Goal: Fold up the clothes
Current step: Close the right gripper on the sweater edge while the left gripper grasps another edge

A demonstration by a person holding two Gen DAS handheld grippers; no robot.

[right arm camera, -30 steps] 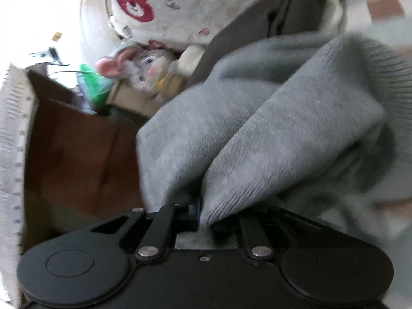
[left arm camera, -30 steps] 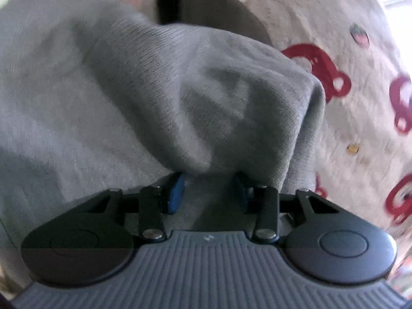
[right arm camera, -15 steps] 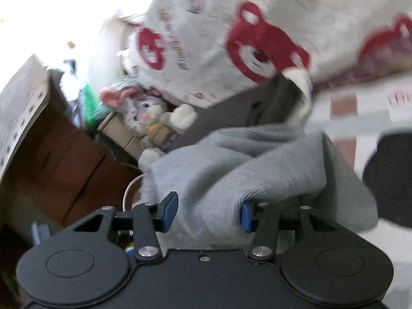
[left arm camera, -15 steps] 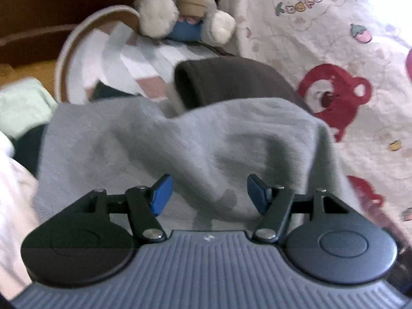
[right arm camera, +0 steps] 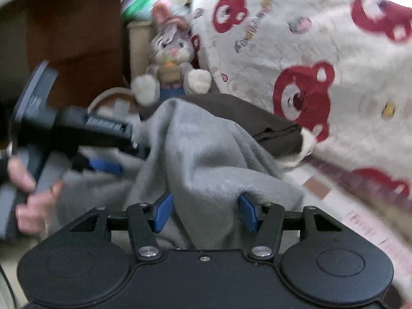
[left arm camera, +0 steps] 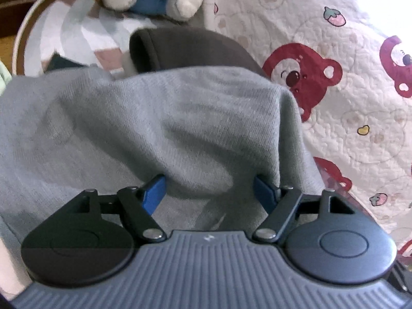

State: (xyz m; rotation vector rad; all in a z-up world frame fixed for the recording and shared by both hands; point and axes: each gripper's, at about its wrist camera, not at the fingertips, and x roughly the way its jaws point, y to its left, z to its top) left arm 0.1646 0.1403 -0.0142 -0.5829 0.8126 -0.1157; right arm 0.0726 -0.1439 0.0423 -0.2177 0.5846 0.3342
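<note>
On the bed, far left: a person's hand (right arm camera: 24,180) holds the left gripper (left arm camera: 209,190) by its grey handle, seen from the right wrist view.
Left gripper fingers: the blue pads (left arm camera: 154,193) stand wide apart, gripping nothing; knit cloth sags into the gap between them.
Grey knitted garment (left arm camera: 159,128): it lies bunched on the bed just ahead of both grippers, its far edge resting over a dark brown fleece-lined garment (left arm camera: 190,49).
Right gripper (right arm camera: 204,212): its blue pads (right arm camera: 161,212) are also spread, with a ridge of grey knit rising between them but not pinched.
Behind, centre: a grey plush rabbit (right arm camera: 170,61) sits beyond the clothes, beside a round striped cushion (left arm camera: 64,33).
Right side: a cream quilt printed with red bears (left arm camera: 347,90) slopes up past the garments.
Step in hand: both grippers appear to have let go of a fold, or to be poised to take one; the frames fit either.
Next move calls for: judging the heap's shape before any new grip, since the edges are hidden in folds.
Long axis: the grey heap seems to run left to right across the left wrist view.
Pointing: collar and hem cannot be told apart, so its heading is unclear.
</note>
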